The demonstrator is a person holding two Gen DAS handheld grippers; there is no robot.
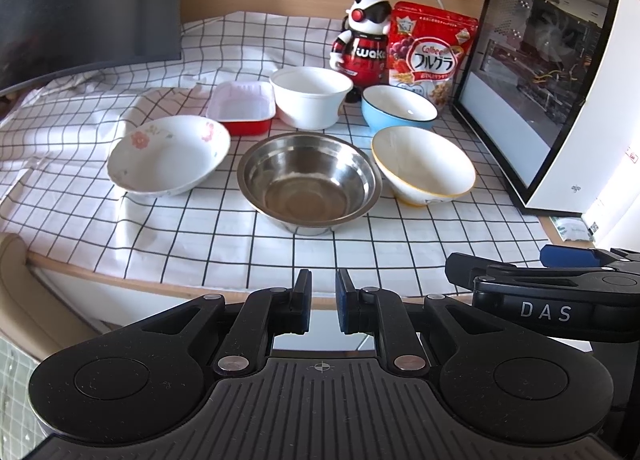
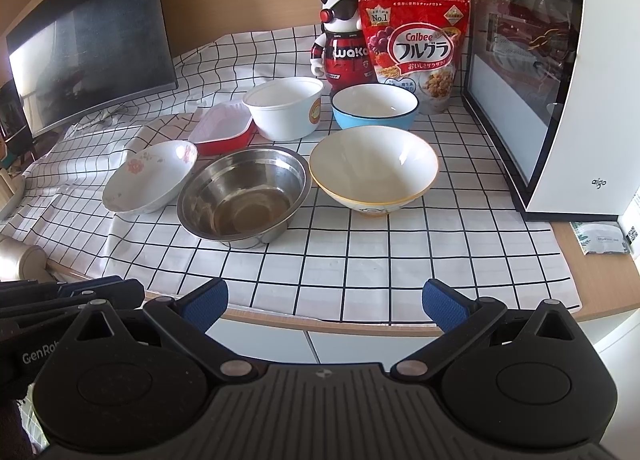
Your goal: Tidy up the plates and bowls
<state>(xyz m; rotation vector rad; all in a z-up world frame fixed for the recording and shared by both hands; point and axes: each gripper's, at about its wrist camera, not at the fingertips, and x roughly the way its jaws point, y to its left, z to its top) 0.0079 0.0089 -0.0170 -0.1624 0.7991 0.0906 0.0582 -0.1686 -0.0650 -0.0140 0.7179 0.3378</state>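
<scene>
You are holding your left gripper (image 1: 323, 302) off the table's near edge, jaws narrow and empty; ahead, left to right, are sitting the floral bowl (image 1: 168, 155), steel bowl (image 1: 309, 182) and yellow-rimmed bowl (image 1: 423, 164) — untouched; your right gripper (image 2: 324, 306) is hanging wide, gripping nothing.

Toy robot (image 2: 340, 39) partly behind cereal bag (image 2: 416, 47); monitor (image 1: 80, 3) seemingly edge-cropped.

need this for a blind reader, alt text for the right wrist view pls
Six empty dishes sit on a checked tablecloth: flowered bowl, steel bowl, yellow-rimmed bowl, red tray, white tub, blue bowl. The open right gripper hovers at the table's near edge.
</scene>
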